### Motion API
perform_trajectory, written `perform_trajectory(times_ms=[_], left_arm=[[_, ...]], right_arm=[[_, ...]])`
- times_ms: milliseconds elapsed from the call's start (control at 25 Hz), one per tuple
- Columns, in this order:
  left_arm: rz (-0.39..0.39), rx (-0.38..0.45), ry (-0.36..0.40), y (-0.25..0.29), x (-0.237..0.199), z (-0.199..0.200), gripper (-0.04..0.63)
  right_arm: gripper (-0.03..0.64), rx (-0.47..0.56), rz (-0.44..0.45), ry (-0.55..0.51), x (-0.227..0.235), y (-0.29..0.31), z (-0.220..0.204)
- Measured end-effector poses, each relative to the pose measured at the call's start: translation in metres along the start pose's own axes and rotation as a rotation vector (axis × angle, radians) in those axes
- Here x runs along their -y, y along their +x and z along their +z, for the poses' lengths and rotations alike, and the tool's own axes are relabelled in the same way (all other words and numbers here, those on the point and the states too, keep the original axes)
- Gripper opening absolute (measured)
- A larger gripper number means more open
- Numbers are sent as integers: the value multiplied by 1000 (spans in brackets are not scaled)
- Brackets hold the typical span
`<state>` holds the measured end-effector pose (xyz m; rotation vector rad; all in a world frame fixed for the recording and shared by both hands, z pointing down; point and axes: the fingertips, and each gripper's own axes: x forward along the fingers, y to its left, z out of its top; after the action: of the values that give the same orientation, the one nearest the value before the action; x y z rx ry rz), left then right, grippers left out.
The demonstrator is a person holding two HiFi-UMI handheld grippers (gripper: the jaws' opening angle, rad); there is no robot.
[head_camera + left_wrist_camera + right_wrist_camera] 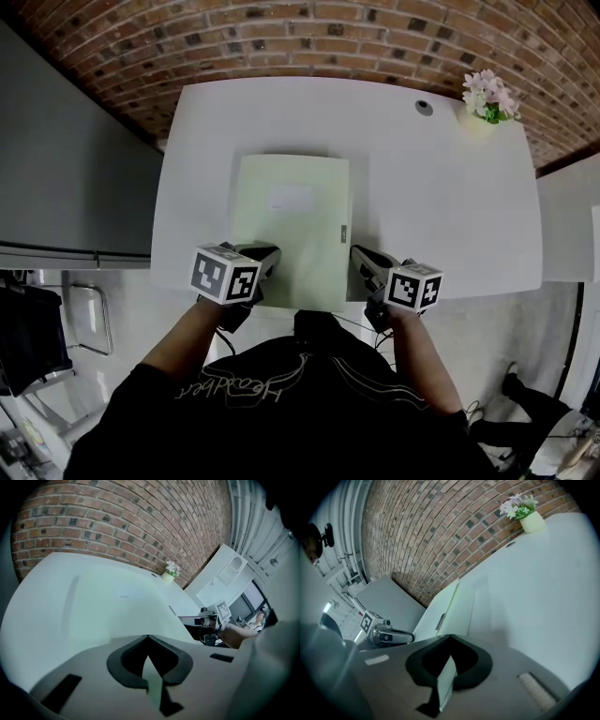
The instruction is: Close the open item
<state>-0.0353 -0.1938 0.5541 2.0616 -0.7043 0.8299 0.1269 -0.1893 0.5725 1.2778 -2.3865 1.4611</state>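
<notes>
A pale green folder [291, 225] lies flat with its cover down on the white table [450, 206], a white label on its front. My left gripper [270, 253] is shut over the folder's near left corner. My right gripper [358, 253] is shut just beyond the folder's right edge, near the spine tab. In the left gripper view the folder [117, 602] stretches ahead of the closed tips [148, 637], with the right gripper [206, 619] off to the side. From the right gripper view the folder [452, 606] lies ahead left of the closed tips [450, 637], the left gripper [389, 636] beyond.
A small pot of flowers [487, 98] stands at the table's far right corner, beside a round cable hole [424, 107]. A brick wall runs behind the table. A grey cabinet [56, 169] stands to the left. Someone's shoe [514, 382] is on the floor at the right.
</notes>
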Motion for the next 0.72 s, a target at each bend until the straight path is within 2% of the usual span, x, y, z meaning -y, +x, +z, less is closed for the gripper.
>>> perform_trajectory(times_ms=[480, 720], left_arm=[[83, -32, 36, 10, -6, 0, 2], [52, -34, 15, 12, -6, 1, 2]], right_arm=[[3, 12, -9, 1, -1, 0, -1], [3, 8, -5, -11, 0, -1, -1]])
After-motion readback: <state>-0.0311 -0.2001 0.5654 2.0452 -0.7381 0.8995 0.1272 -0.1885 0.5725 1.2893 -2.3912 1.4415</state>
